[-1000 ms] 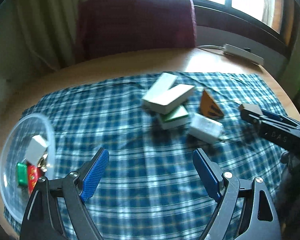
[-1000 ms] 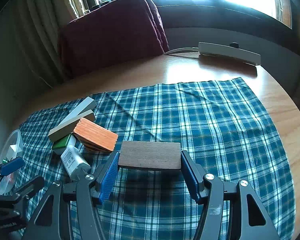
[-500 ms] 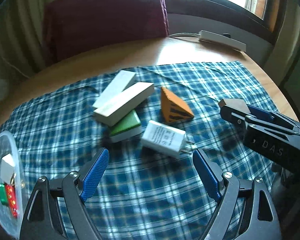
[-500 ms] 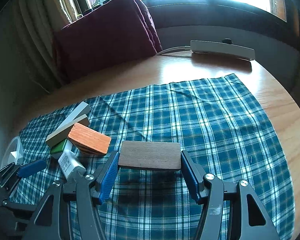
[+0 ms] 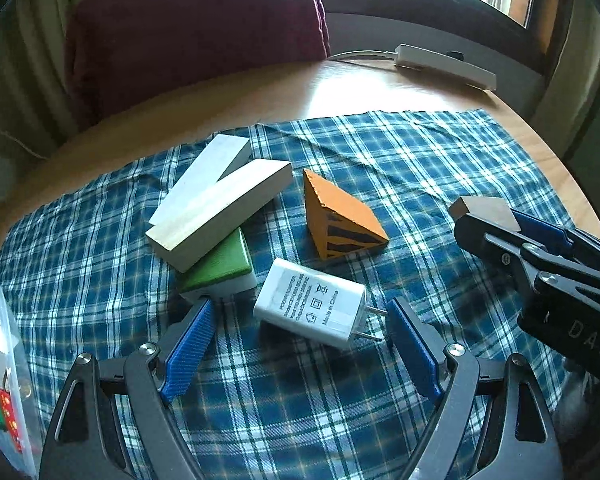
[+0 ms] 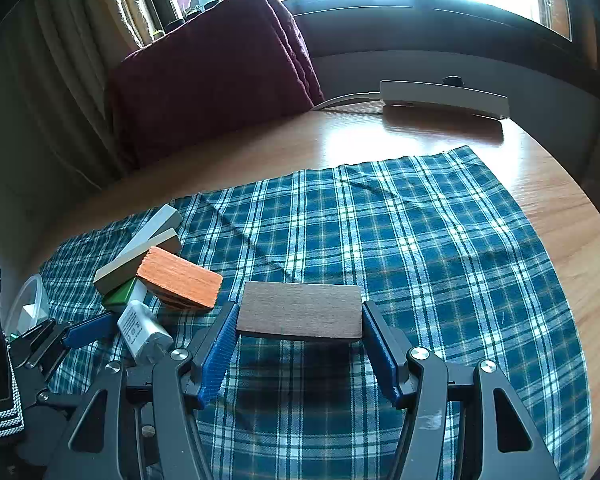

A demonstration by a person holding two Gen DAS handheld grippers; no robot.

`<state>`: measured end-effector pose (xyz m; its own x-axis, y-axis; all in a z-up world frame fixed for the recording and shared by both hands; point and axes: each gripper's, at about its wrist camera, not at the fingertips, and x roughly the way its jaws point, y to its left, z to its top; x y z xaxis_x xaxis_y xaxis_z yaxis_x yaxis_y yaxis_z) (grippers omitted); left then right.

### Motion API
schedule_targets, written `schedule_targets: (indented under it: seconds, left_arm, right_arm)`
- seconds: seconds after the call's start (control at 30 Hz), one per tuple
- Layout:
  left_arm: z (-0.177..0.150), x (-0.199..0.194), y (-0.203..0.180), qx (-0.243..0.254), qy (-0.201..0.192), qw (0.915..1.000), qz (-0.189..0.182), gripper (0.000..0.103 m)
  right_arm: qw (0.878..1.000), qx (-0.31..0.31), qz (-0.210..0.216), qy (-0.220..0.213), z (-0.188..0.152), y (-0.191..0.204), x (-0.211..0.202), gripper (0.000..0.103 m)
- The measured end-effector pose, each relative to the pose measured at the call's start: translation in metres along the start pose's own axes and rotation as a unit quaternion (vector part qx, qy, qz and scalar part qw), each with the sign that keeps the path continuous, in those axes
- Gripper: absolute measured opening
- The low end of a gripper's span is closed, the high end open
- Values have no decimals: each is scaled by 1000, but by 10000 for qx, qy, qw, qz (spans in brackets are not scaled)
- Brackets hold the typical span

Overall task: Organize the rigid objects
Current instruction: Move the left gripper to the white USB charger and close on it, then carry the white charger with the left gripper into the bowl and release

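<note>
Blocks: brown block (image 6: 299, 310) clamped in right gripper (image 6: 299, 344); left gripper (image 5: 296, 344) gaping around charger (image 5: 310, 309); four blocks unsorted; tub (image 5: 4, 360) partly filled.

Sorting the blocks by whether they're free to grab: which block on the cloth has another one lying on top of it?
The green block. A pale long block rests across its far end, while the orange wedge stands apart with nothing on it.

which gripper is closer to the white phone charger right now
Left. The left gripper is open with its fingers either side of the white charger; the right gripper sits off to the charger's right, holding a brown block.
</note>
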<state>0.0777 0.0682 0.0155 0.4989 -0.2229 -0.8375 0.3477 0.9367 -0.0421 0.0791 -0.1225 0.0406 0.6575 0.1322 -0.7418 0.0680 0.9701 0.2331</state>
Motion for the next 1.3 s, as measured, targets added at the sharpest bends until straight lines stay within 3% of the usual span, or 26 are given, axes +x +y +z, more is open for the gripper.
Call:
schedule_targets:
  seconds: [0.1, 0.3, 0.83, 1.3]
  left_arm:
    - [-2, -1, 0, 34, -67, 10000, -32, 84]
    - [-3, -5, -9, 188, -173, 9996, -117, 63]
    - [-16, -40, 6, -123, -460, 9987, -206, 63]
    - [-22, -65, 34, -530, -796, 9952, 190, 63]
  right_arm:
    - [10000, -1, 2, 2, 0, 0, 0, 64]
    - [10000, -7, 4, -2, 0, 0, 0, 64]
    - [9999, -36, -84, -86, -1, 3, -2, 64]
    - [9995, -199, 46, -246, -15, 35, -14, 64]
